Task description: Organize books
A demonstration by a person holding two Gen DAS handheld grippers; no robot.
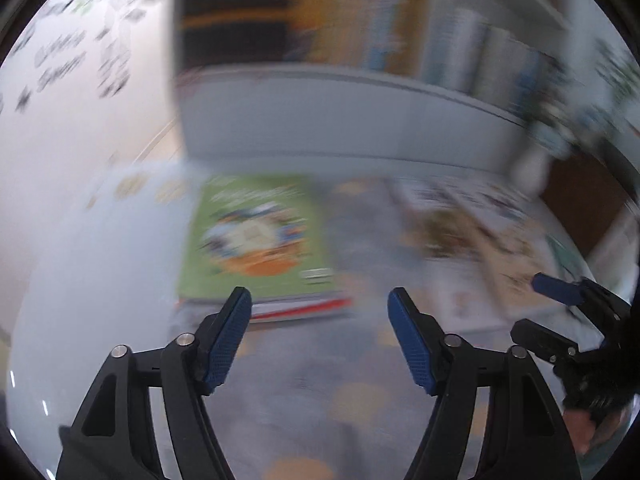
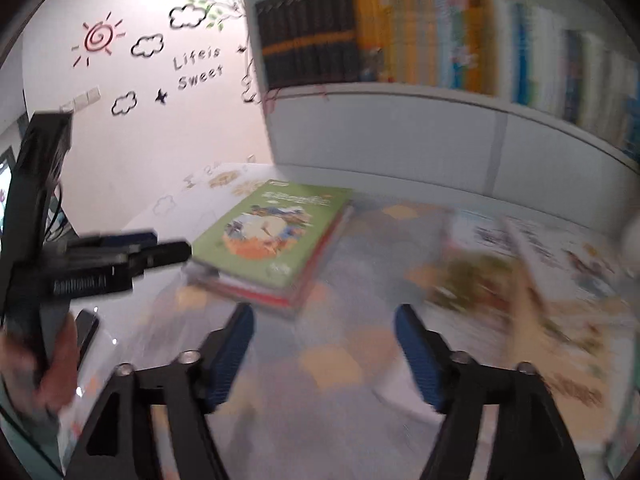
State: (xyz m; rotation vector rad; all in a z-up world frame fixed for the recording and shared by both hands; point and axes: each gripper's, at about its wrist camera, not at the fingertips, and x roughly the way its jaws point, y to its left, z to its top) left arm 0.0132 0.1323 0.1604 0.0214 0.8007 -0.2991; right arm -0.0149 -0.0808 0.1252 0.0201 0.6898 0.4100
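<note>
A green-covered book [image 1: 256, 236] tops a small stack on the table; it also shows in the right wrist view [image 2: 272, 232]. My left gripper [image 1: 320, 300] is open and empty, just short of the stack's near edge. My right gripper [image 2: 324, 316] is open and empty, above the table to the right of the stack. Loose picture books [image 1: 476, 232] lie spread on the right; they also show in the right wrist view [image 2: 532, 276]. The right gripper shows at the right edge of the left wrist view [image 1: 568, 296]. The left gripper shows at the left of the right wrist view [image 2: 132, 252].
A white bookshelf [image 2: 400, 128] with rows of upright books [image 2: 420, 40] stands behind the table. The table [image 2: 332, 360] has a patterned cover with orange patches. A wall with decals [image 2: 120, 60] is at the left. Both views are motion-blurred.
</note>
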